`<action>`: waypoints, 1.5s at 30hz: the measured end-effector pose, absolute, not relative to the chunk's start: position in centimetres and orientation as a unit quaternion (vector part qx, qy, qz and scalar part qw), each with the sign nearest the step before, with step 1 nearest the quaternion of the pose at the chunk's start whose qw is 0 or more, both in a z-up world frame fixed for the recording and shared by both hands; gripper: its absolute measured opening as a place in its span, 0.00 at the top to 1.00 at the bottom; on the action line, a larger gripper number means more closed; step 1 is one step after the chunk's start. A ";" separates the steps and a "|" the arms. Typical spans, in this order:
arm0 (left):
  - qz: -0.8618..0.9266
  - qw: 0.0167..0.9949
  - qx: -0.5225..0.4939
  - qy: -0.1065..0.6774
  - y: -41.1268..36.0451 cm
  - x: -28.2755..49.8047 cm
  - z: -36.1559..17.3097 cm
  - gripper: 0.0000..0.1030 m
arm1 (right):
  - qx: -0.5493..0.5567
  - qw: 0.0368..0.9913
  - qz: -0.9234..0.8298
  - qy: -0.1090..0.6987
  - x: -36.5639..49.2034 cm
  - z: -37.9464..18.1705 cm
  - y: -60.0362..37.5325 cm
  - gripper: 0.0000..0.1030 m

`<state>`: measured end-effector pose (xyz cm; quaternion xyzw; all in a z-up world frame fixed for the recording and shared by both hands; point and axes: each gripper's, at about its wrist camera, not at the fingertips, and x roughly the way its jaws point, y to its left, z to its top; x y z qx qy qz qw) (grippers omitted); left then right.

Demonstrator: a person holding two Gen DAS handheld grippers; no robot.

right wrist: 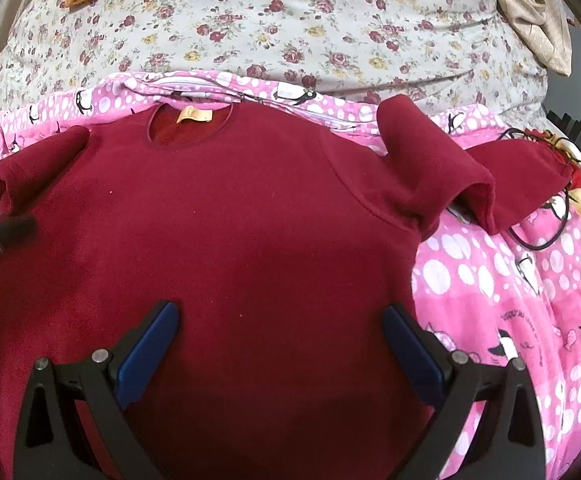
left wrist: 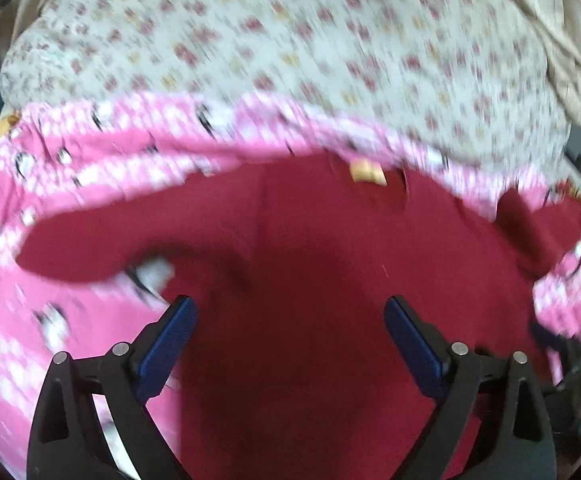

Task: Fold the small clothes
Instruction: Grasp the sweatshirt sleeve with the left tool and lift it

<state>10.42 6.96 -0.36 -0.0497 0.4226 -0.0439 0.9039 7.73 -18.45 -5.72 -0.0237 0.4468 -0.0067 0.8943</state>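
The red top lies flat mid-frame on the pink blanket (sleeves bunched), ready for folding, both grippers' jaws wide, empty.

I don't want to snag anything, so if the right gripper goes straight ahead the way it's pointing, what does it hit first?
Probably the dark red sweatshirt: the right gripper is open right over its body, pointing toward the collar. Its height above the fabric is unclear.

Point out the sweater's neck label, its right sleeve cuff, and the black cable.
Neck label [right wrist: 193, 115], right wrist view, middle of the tan tag inside the collar.
Right sleeve cuff [right wrist: 478, 196], right wrist view, folded end of the sleeve.
Black cable [right wrist: 546, 240], right wrist view, loop on the pink blanket.
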 end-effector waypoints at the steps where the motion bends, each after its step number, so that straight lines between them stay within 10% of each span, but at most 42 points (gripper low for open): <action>1: -0.045 0.907 -0.059 0.414 8.7 10.9 0.6 0.20 | -0.026 0.894 -0.008 0.447 7.8 -5.7 -18.4 0.00; 13: 0.010 0.838 -0.371 0.401 36.3 13.6 -3.6 0.21 | -0.046 0.894 -0.015 0.446 8.0 -5.7 -17.9 0.00; 23: -0.024 0.816 -0.395 0.421 36.3 15.3 -7.4 0.26 | -0.047 0.894 -0.015 0.446 8.1 -5.8 -17.9 0.00; 32: 0.041 0.856 -0.226 0.463 33.6 17.3 -6.1 0.99 | -0.046 0.894 -0.015 0.446 8.1 -5.7 -17.9 0.00; 45: 0.190 0.907 -0.222 0.302 41.3 10.7 3.7 1.00 | -0.046 0.894 -0.015 0.445 8.1 -5.7 -17.8 0.00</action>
